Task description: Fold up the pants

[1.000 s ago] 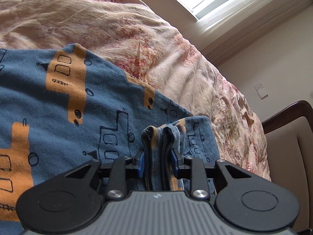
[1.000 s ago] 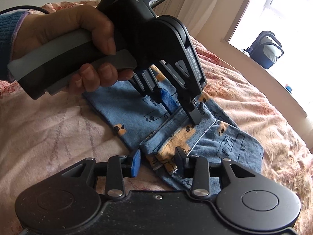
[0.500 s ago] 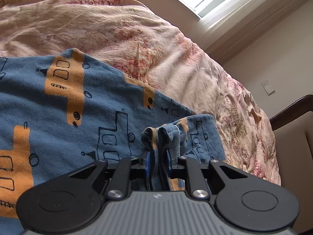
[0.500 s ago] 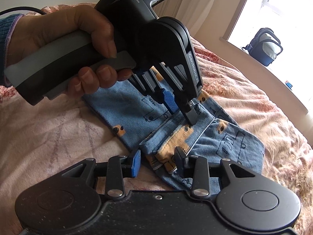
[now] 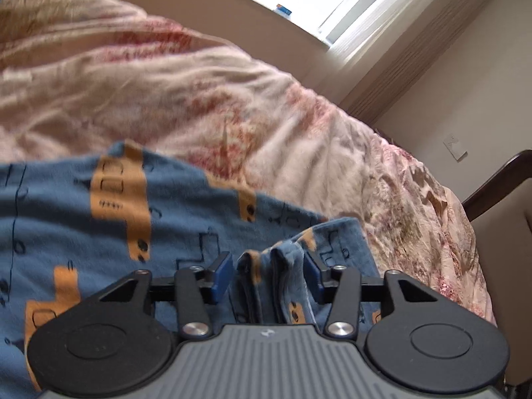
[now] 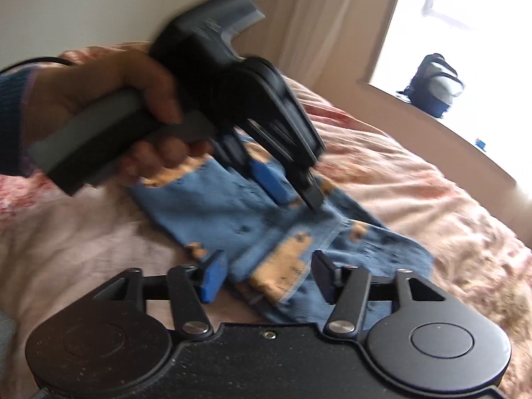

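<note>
The blue pants [image 5: 99, 232] with orange vehicle print lie folded on the pink floral bedspread [image 5: 199, 99]. My left gripper [image 5: 271, 277] is open, its blue pads [image 5: 221, 276] standing either side of a bunched fold of the pants without pinching it. In the right wrist view the left gripper [image 6: 292, 193] hovers just above the pants [image 6: 232, 219], blurred by motion. My right gripper [image 6: 269, 277] is open, its jaws straddling the near hem with an orange patch [image 6: 282, 266] between them.
A dark wooden chair [image 5: 498, 232] stands at the bed's right side. A window ledge holds a dark backpack [image 6: 432, 89]. Curtains [image 6: 316, 16] hang behind the bed. The bedspread [image 6: 415, 183] extends around the pants.
My left gripper has opened and let go of the bunched pants fold, and has lifted and tilted. My right gripper has opened wider over the near hem.
</note>
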Demonstrator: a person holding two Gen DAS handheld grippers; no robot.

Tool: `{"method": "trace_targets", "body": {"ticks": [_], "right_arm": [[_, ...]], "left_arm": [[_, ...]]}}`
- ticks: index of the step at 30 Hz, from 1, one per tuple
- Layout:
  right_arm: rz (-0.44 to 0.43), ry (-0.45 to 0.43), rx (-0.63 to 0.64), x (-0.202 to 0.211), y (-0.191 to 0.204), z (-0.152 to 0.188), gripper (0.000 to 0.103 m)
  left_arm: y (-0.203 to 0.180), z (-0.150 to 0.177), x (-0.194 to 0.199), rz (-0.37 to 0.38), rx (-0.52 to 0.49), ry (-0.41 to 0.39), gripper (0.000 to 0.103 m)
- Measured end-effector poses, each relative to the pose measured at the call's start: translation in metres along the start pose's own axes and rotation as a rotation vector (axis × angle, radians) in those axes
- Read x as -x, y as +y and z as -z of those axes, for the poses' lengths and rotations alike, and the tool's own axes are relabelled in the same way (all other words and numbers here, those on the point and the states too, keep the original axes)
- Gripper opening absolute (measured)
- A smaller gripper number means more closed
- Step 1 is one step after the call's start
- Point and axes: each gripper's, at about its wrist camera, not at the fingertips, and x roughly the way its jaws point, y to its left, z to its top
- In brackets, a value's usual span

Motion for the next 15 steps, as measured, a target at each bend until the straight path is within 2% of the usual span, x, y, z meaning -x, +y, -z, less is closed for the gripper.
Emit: {"method": "trace_targets", "body": {"ticks": [3,6,8,10,13,15], "right_arm": [[-0.017,0.042,-0.043,-0.006,-0.006,0.002,0.057],[-0.021,0.029,-0.011,-0.003,-0.001,0.000,0.049],[-0.028,0.022,0.016,-0.002,0.003,0.000,0.044],[-0.036,0.031,0.032,-0.003,0.006,0.001,0.038],[-0.035,0.049,0.041,-0.006,0.009,0.001,0.030],[-0.045,0.049,0.026,-0.007,0.007,0.001,0.028]], "left_arm": [[-0.010,0.000,-0.002,0.009,-0.060,-0.006,0.053],[-0.017,0.001,-0.008,0.001,-0.098,0.007,0.052],[-0.020,0.001,-0.011,-0.023,-0.118,0.017,0.047],[-0.021,0.001,-0.012,-0.044,-0.119,0.026,0.036],[-0.019,-0.001,-0.013,-0.070,-0.100,0.030,0.031],[-0.019,-0.004,-0.013,-0.084,-0.095,0.030,0.029]]}}
